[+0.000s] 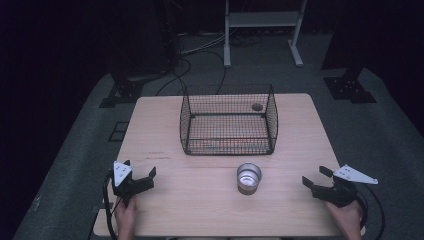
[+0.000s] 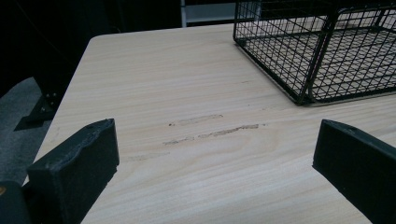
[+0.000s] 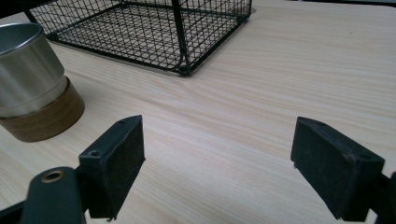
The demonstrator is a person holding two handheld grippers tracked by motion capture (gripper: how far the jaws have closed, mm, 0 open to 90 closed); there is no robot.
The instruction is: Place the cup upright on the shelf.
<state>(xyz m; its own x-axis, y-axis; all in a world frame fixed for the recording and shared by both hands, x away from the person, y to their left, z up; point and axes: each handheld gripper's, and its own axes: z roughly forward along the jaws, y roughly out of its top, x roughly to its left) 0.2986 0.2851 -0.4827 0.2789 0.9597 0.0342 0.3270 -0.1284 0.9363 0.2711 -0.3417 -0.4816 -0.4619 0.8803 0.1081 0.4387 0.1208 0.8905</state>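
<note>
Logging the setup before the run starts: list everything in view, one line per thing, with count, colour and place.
wire basket: one, black mesh, far middle of the table, open at the top.
small round thing: one, dark, at the basket's far right corner; too small to identify.
metal cup: one, silver with a brown band round its base, upright on the table nearer than the basket, right of centre.
table: one, light wood, with faint scuff marks left of the basket.
stand: one, white frame, on the floor beyond the table.
left gripper: one, black, near left corner of the table, jaws apart, nothing between them.
right gripper: one, black, near right edge, jaws apart, nothing between them.
</note>
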